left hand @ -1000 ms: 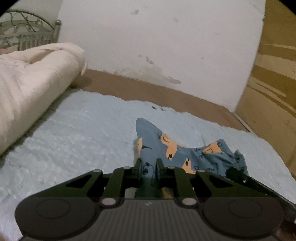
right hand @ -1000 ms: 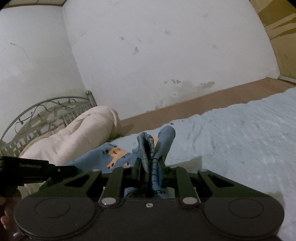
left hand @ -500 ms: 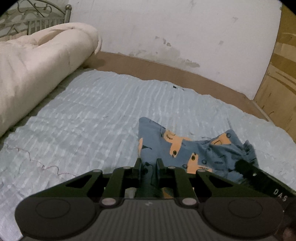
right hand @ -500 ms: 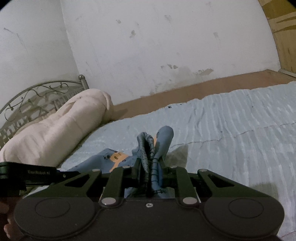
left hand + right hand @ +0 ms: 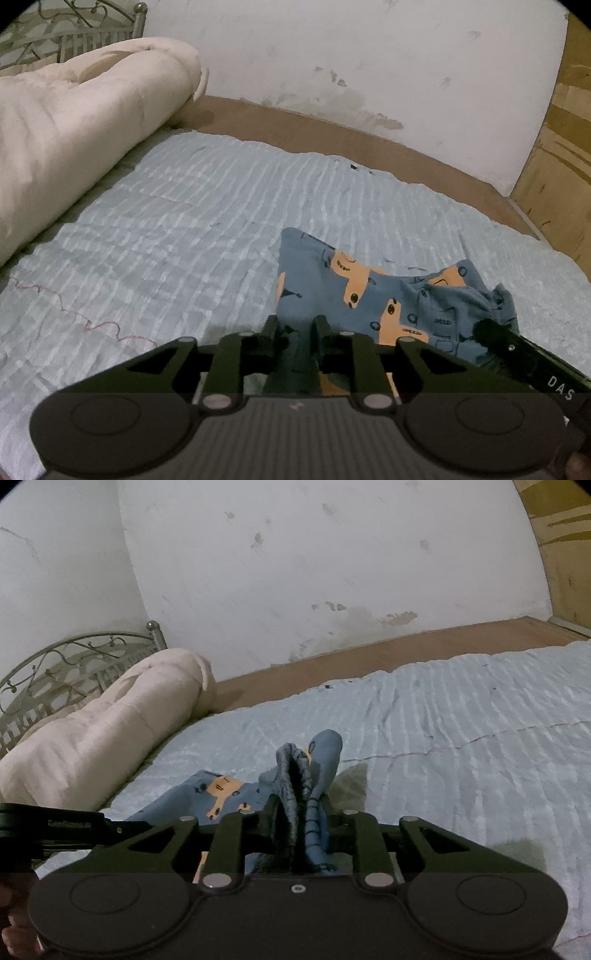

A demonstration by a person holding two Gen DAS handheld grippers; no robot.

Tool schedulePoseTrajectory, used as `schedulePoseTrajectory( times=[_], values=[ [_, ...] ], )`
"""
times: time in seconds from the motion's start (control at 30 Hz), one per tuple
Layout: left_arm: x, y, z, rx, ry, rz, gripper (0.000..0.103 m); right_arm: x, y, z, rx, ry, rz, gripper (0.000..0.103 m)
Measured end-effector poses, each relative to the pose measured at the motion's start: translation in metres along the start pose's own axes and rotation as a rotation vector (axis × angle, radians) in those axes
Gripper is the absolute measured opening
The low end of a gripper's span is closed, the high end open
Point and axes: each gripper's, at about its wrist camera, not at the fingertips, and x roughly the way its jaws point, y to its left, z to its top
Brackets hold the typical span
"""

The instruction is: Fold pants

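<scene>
The left gripper [image 5: 295, 325] had its black fingers parted by a narrow gap and the jaws were opening, with a dark fold of the pants [image 5: 373, 295] lying between the fingers; whether the pads still pressed the cloth could not be told. The right gripper [image 5: 299, 805] was likewise opening, and a bunched, ribbed waistband edge of the pants [image 5: 291, 775] stood upright between its fingers, the cloth appearing slack and not squeezed flat. The pants were soft blue knit printed with orange vehicle shapes, crumpled into a low mound that spread from the left fingers toward the right fingers, with one rounded corner rising just ahead of the left fingertips. In the left wrist view, the right gripper's black finger bar [image 5: 524, 354] lay at the right of the mound, on its ruffled edge. The garment rested on a pale blue bedspread [image 5: 184, 229] with a ribbed, puckered weave, and open flat cover extended ahead of and to both sides of the fingers. To the left of the fingers lay a thick, cream-coloured rolled quilt [image 5: 74, 122]. Beyond the far edge of the cover ran a brown wooden bed frame [image 5: 295, 125], then a stained white wall [image 5: 314, 572], with a curled metal headboard [image 5: 74, 661] behind the quilt.
</scene>
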Motion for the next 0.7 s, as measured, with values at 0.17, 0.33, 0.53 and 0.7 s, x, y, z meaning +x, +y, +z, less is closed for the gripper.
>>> schedulePoseTrajectory(
  times=[0.17,0.33,0.53,0.7],
  values=[
    [-0.006,0.0,-0.003,-0.009,-0.002,0.011,0.059,-0.006,-0.005,0.0,-0.006,0.0,-0.022,0.042],
    [-0.027,-0.001,-0.004,-0.004,-0.044,0.024,0.081,-0.024,-0.004,0.002,-0.027,-0.031,-0.028,0.069],
    [-0.071,-0.003,-0.006,0.036,-0.131,0.053,0.101,-0.06,0.005,0.006,-0.057,-0.097,-0.013,0.096],
    [-0.112,-0.001,-0.014,0.06,-0.199,0.09,0.102,-0.097,0.017,0.006,-0.08,-0.146,0.017,0.102]
  ],
)
